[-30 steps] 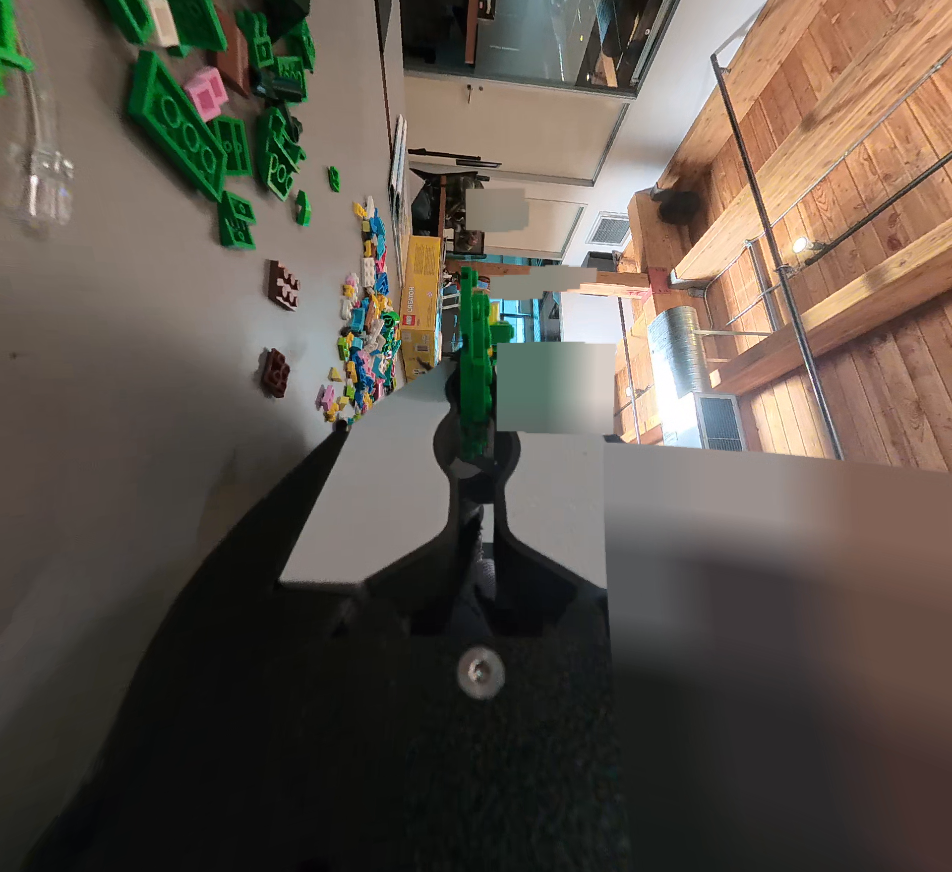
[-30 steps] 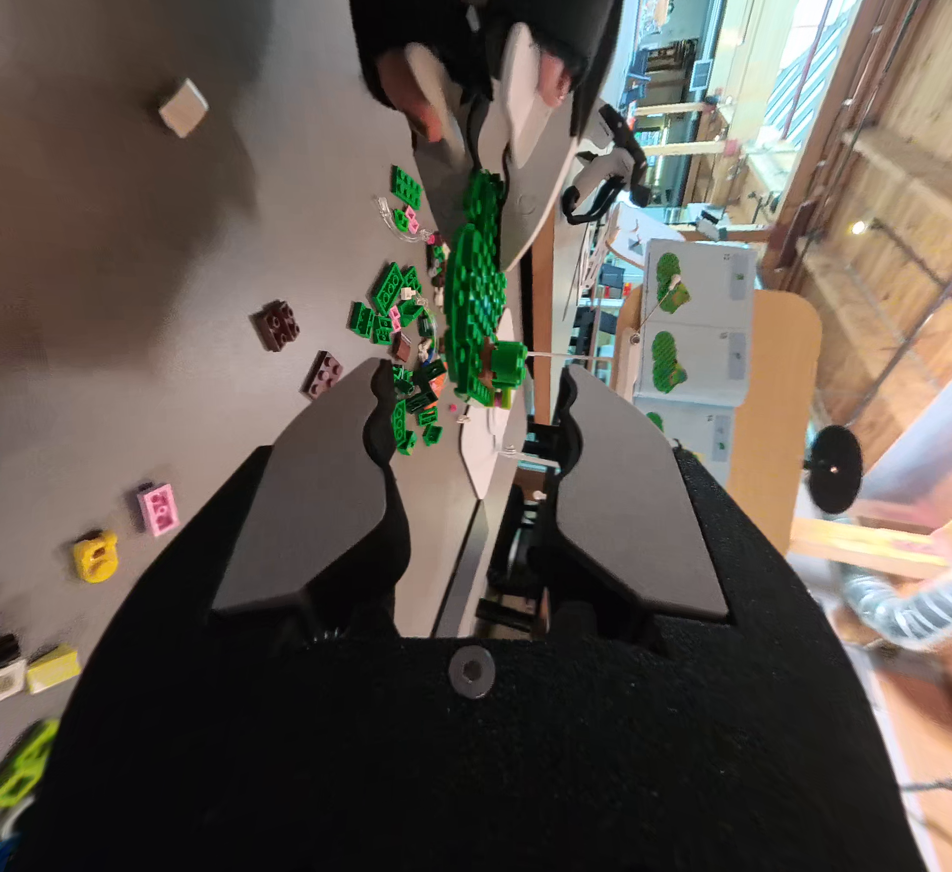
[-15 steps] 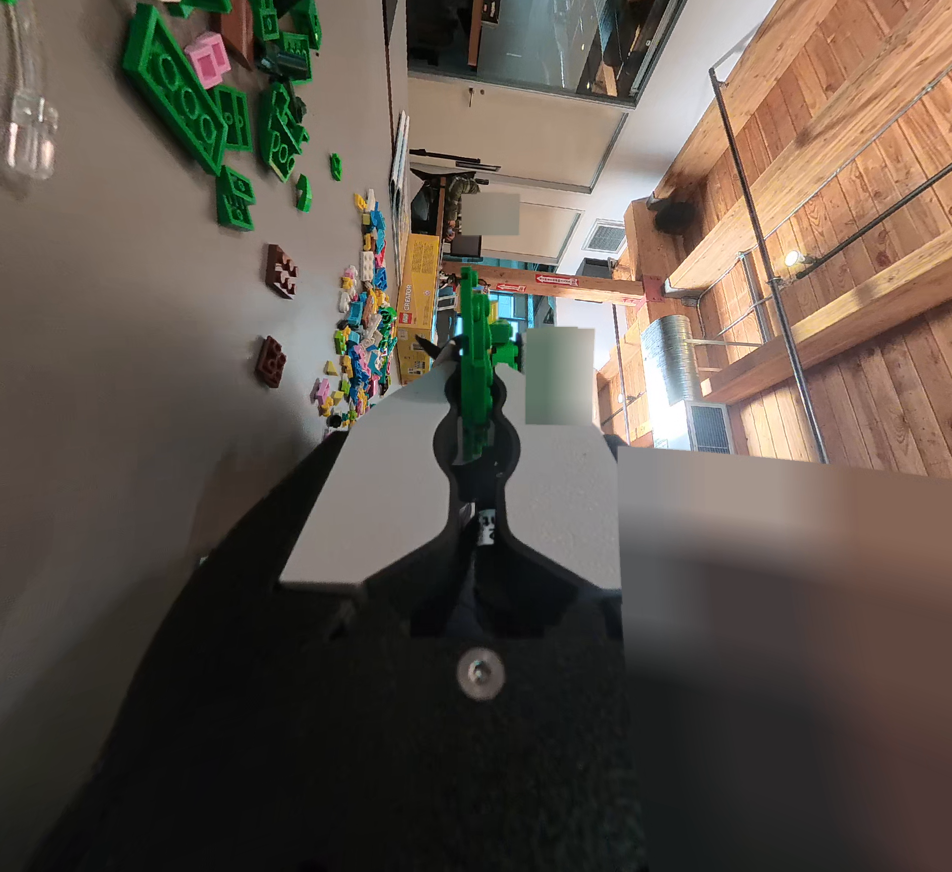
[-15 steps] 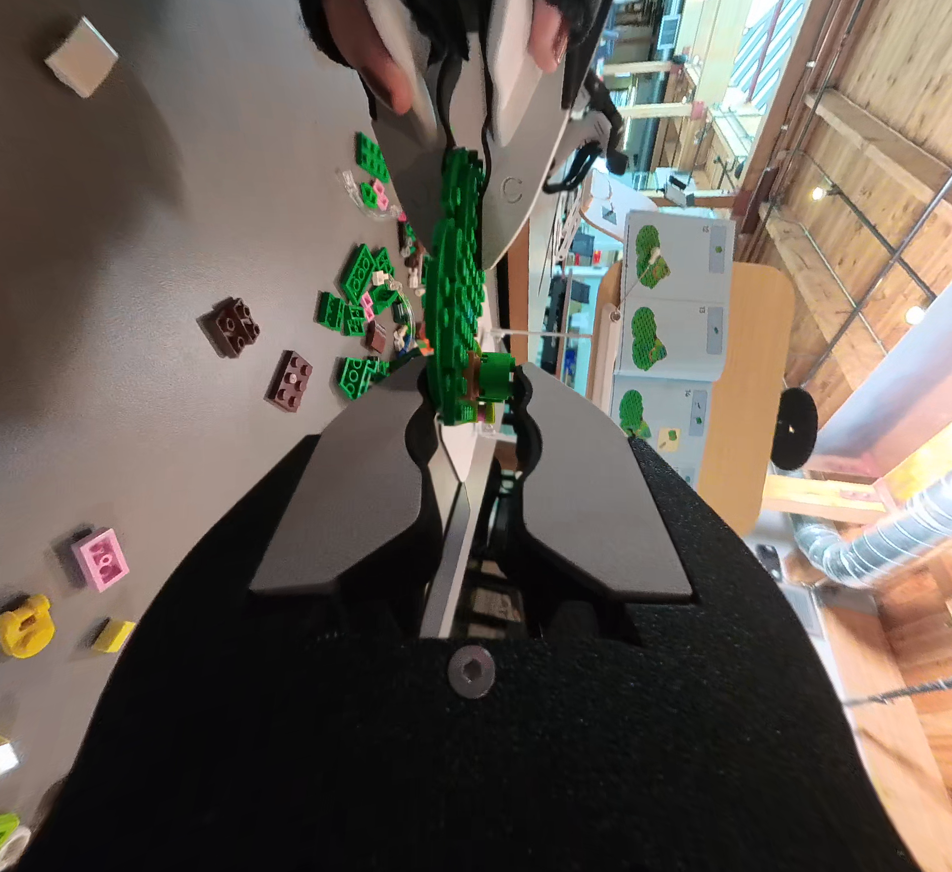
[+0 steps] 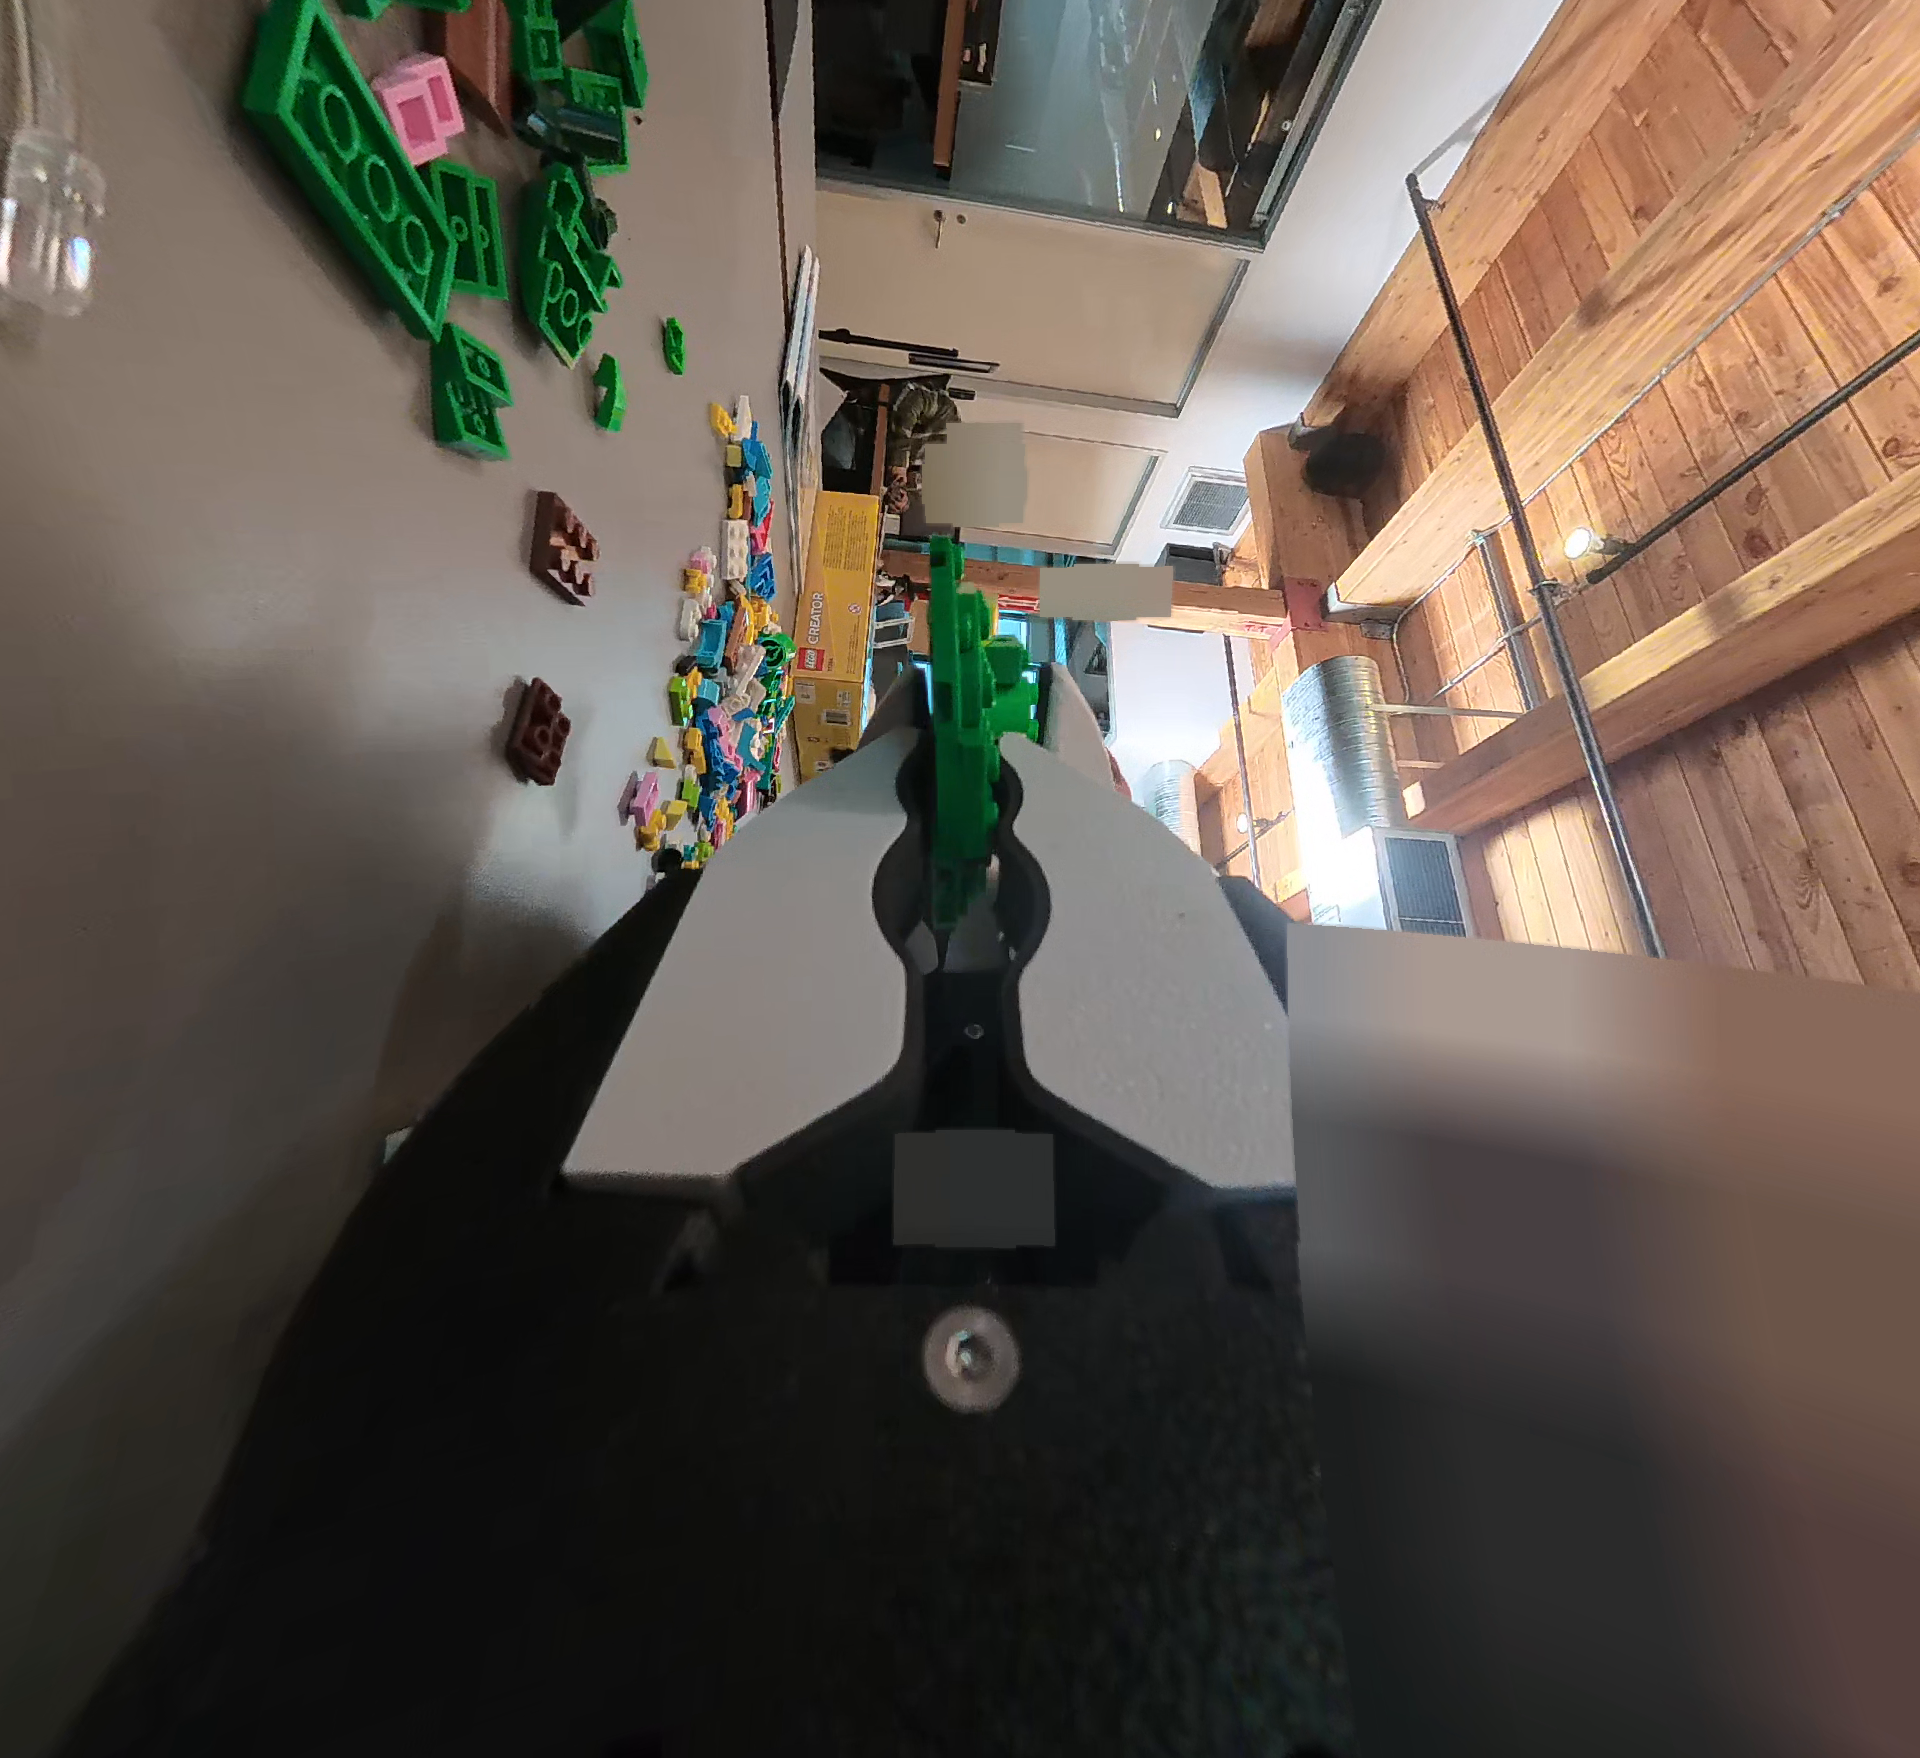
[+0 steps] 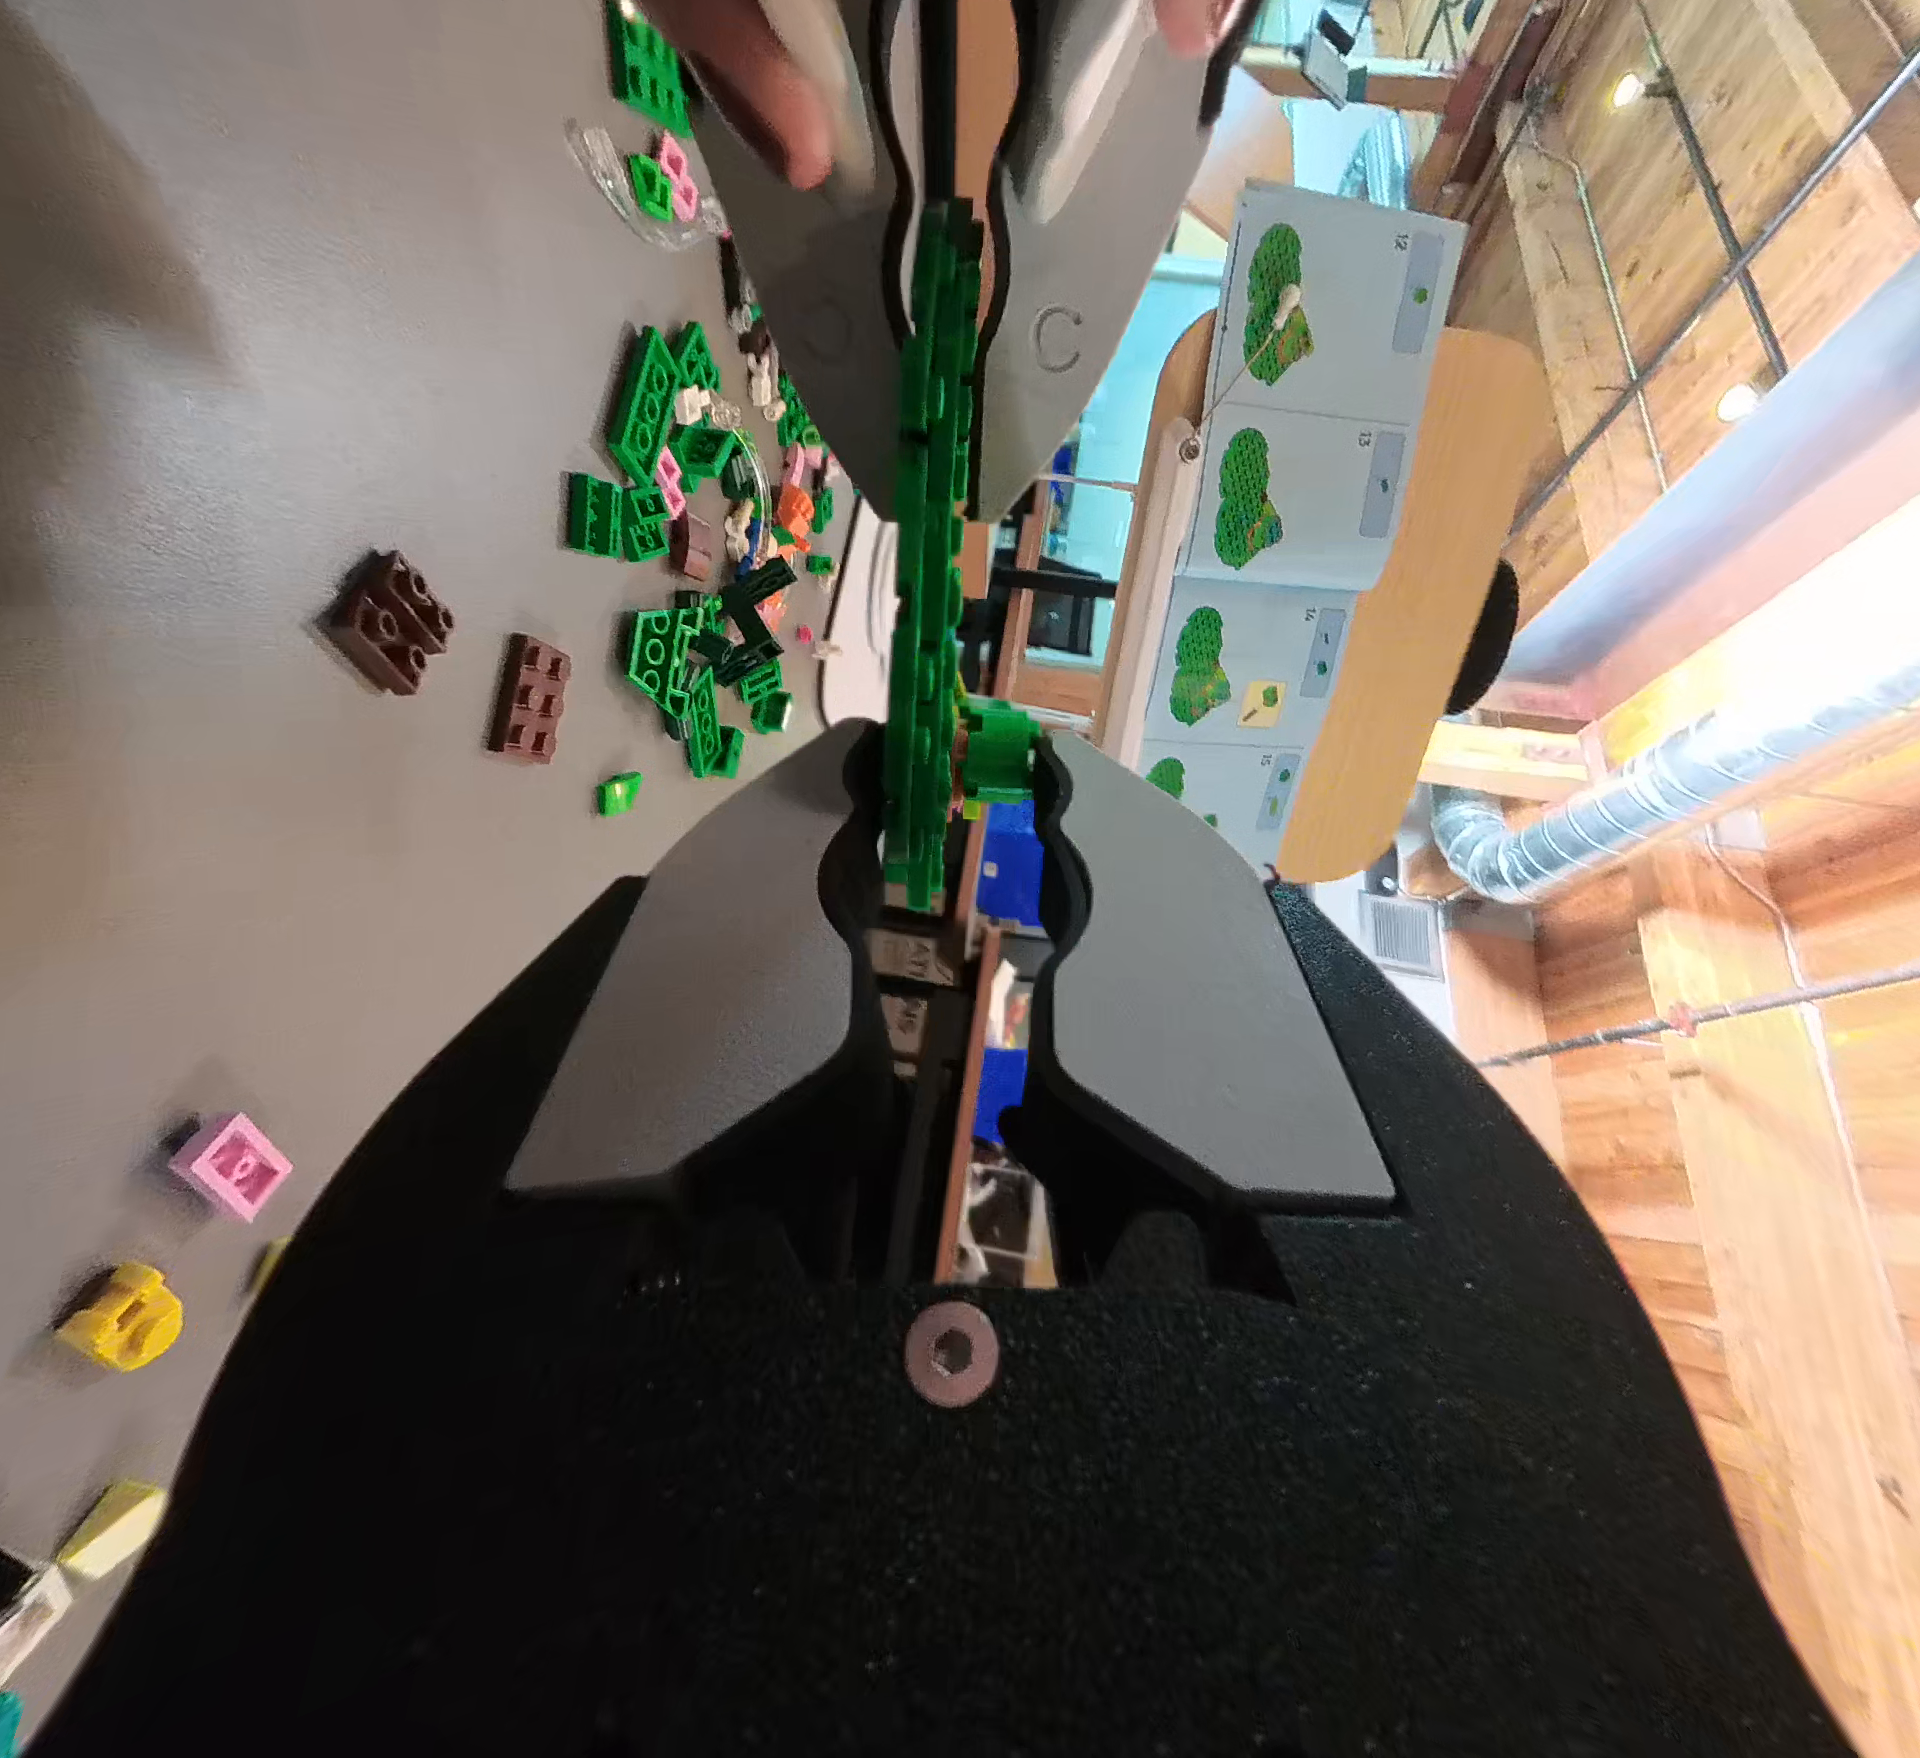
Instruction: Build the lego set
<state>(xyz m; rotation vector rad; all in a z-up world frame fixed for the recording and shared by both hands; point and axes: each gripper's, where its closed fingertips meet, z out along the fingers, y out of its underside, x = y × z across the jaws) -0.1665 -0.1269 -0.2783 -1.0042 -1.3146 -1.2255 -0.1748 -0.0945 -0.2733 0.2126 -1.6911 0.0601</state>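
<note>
Green plate (image 6: 925,565): held edge-on off the table. Left gripper (image 5: 961,763) clamps its far end, steadying; right gripper (image 6: 951,773) squeezes stud (image 6: 1000,752) onto near end.

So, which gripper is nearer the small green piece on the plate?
Right. The right gripper has its jaws around the green piece; the left gripper clamps the green plate at its far end.
</note>
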